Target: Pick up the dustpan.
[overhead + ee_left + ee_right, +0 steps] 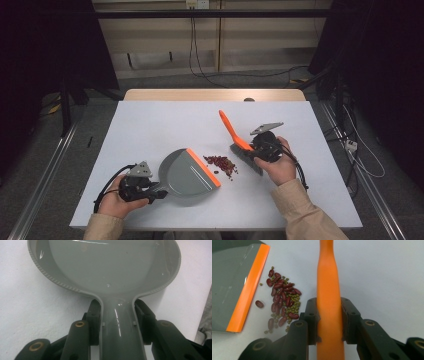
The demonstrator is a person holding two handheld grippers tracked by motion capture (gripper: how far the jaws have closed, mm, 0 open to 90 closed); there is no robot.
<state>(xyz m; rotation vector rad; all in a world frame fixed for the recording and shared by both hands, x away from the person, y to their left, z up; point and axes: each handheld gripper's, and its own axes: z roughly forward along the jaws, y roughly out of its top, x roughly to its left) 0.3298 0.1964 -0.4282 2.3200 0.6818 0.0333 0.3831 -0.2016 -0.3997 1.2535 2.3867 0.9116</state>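
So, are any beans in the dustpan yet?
No, the beans all lie on the table just outside the dustpan lip.

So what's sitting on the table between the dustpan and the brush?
A small heap of beans, dark red and little green ones, lies on the white table between the dustpan lip and the brush. The high view and right gripper view show it.

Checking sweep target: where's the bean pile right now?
High view: the bean pile lies on the table right of centre, just off the dustpan lip, with the brush on its right.
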